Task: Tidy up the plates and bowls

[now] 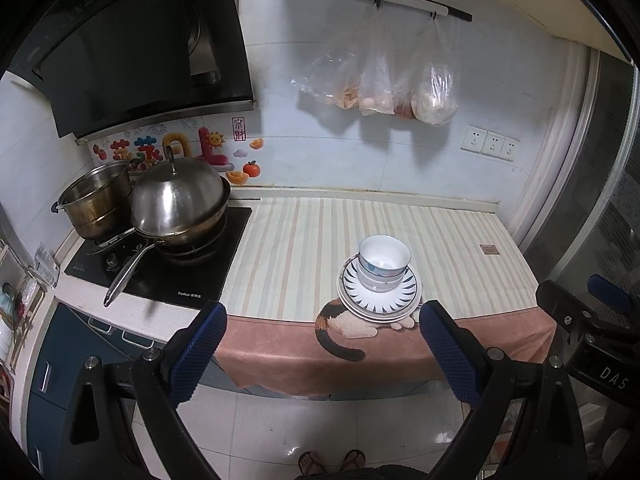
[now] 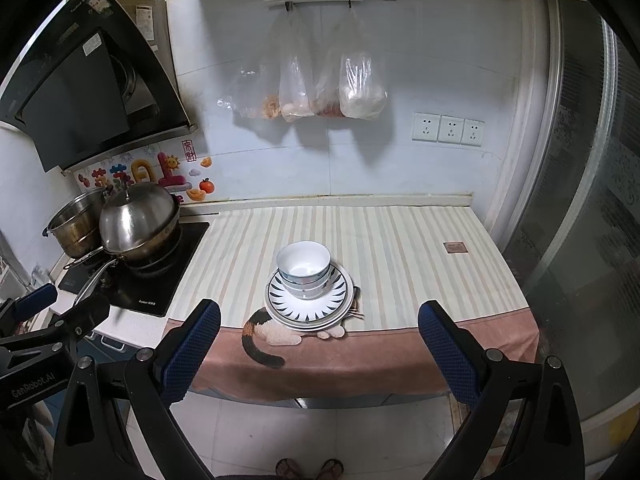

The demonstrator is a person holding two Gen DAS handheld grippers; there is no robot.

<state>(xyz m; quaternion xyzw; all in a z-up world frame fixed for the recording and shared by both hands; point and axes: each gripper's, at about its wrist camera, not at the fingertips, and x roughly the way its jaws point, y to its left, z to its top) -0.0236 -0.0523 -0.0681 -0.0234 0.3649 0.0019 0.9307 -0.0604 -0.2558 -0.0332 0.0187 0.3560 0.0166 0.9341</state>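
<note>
A stack of white bowls [image 1: 384, 262] [image 2: 304, 266] sits on a stack of white plates [image 1: 404, 300] [image 2: 340, 298] with a dark ray pattern, near the front edge of the striped counter mat [image 1: 304, 240] [image 2: 400, 248]. My left gripper [image 1: 322, 322] is open and empty, held back from the counter over the floor, below and left of the stack. My right gripper [image 2: 319, 320] is open and empty, also in front of the counter edge. Each gripper shows at the edge of the other's view: the right one [image 1: 592, 304] and the left one [image 2: 60, 308].
A lidded steel wok [image 1: 178, 204] [image 2: 138, 220] and a steel pot [image 1: 96, 204] [image 2: 74, 220] stand on the black stove [image 1: 192, 276] at the left. Plastic bags [image 1: 380, 80] [image 2: 316, 88] hang on the wall. A glass door [image 2: 580, 240] stands at the right.
</note>
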